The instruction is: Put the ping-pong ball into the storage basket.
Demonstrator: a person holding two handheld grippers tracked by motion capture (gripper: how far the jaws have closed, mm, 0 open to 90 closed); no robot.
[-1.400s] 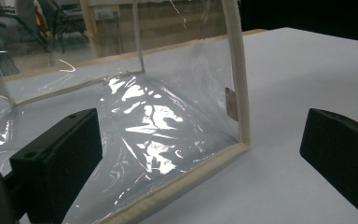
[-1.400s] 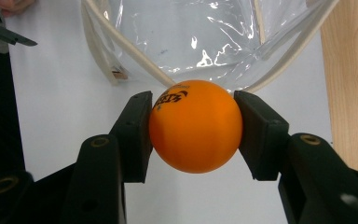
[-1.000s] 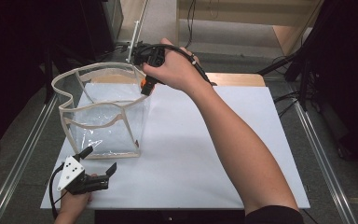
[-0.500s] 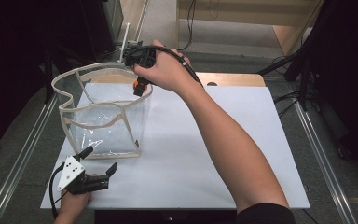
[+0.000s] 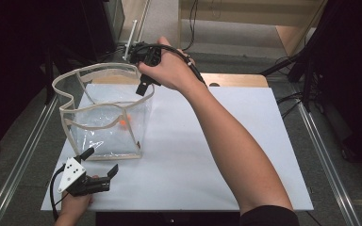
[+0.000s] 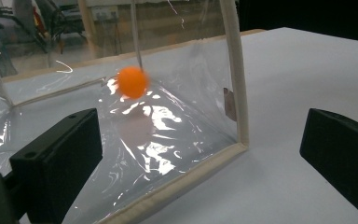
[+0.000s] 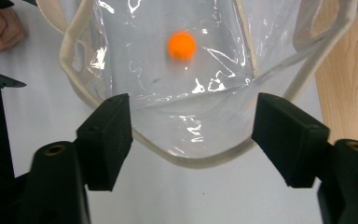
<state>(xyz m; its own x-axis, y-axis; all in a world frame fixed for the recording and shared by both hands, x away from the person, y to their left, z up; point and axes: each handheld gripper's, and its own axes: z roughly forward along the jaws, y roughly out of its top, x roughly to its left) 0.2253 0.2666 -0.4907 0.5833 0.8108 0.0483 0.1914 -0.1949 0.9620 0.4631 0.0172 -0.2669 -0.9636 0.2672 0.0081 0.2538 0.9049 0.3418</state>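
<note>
A clear plastic bag (image 5: pixel 104 137) with cream trim stands upright and open on the white table (image 5: pixel 226 155). An orange ball (image 5: pixel 122 123) is inside it, blurred, apart from both grippers; it also appears in the left gripper view (image 6: pixel 133 82) and the right gripper view (image 7: pixel 182 45). My right gripper (image 5: pixel 140 70) hangs above the bag's far rim, pointing down into the bag (image 7: pixel 191 154), open (image 7: pixel 193 105) with nothing between its jaws. At the near left my left gripper (image 5: pixel 100 162) rests low by the bag's near corner (image 6: pixel 240 140), open (image 6: pixel 200 126) and empty.
A wooden strip (image 5: pixel 238 80) runs along the table's far edge. Metal rails (image 5: pixel 327 165) flank both sides. Cables and dark equipment (image 5: pixel 339 56) stand beyond the table. White surface lies bare to the right of the bag.
My right gripper moved left over the bag's opening and opened, letting go of the orange ball, which is now inside the bag. The left gripper has stayed put.
</note>
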